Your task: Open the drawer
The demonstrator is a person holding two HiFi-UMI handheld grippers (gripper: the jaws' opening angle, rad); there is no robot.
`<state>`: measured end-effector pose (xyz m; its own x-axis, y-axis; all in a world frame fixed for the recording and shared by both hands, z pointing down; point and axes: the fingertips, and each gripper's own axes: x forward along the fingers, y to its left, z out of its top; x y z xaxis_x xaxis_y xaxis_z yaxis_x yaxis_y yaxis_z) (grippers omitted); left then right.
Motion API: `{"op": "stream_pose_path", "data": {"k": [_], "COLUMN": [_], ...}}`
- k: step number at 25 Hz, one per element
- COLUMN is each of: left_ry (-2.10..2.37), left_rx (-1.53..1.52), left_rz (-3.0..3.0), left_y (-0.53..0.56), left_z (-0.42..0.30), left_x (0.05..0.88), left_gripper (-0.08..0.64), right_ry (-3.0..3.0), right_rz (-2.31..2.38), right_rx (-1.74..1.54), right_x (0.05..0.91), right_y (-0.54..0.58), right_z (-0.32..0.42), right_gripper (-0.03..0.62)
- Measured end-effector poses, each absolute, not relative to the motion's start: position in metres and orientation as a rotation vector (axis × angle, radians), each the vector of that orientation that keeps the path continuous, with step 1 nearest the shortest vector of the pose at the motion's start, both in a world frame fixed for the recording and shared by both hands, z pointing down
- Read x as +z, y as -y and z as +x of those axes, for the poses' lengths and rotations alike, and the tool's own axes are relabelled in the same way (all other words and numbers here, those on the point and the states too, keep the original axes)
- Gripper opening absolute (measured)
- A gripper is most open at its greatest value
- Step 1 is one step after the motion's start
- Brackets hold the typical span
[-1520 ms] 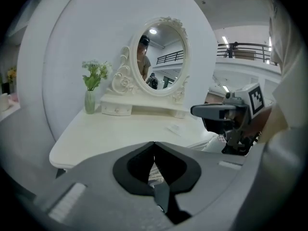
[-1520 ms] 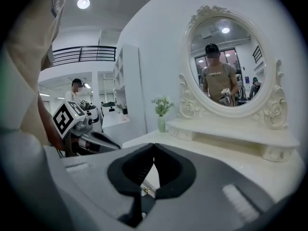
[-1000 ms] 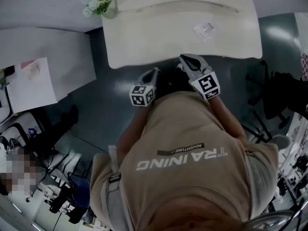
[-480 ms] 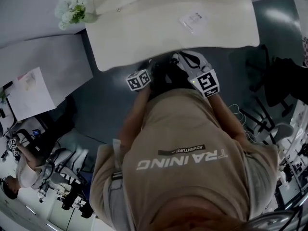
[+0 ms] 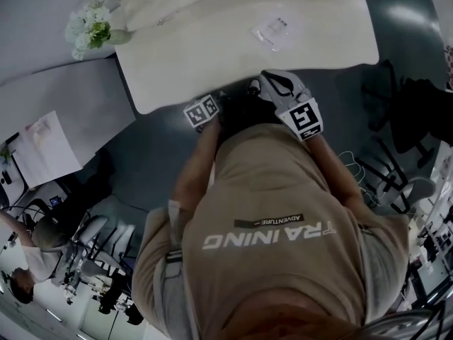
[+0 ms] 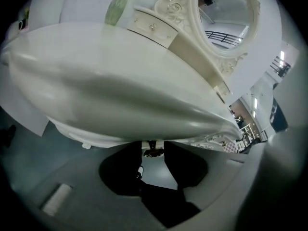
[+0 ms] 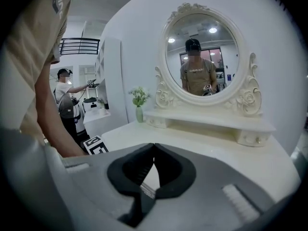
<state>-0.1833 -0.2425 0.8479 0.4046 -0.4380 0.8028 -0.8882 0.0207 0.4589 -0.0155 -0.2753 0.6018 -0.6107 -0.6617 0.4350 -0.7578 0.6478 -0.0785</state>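
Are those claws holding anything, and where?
Nothing is held. The left gripper has just opened its jaws, the drawer knob between them ungripped; the right gripper is shut, empty.

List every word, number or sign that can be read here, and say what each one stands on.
"TRAINING": large pale letters on the person's beige shirt, upside down in the head view.
"ADVENTURE": small dark label on the same shirt, next to the large word.
Packet on the dressing table: print too small to read.
Paper sheet on the side desk: marks too blurred to read.
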Motion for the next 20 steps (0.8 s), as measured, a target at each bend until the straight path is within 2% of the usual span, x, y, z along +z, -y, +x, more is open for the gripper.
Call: {"op": "stream_pose_path", "data": {"k": [20], "left_ry": [1.216], "left_rx": [0.657], "left_rz": [1.584], "left_y": [0.226], "left_z": [-0.176], "left_x": [0.854], "left_gripper": [0.135], "right_ry": [2.574], "right_rz": [0.980], "right_rx": [0.462], "right_x": [0.623], "right_y": [0.282], "right_z": [-0.022], "right_gripper": [0.003]}}
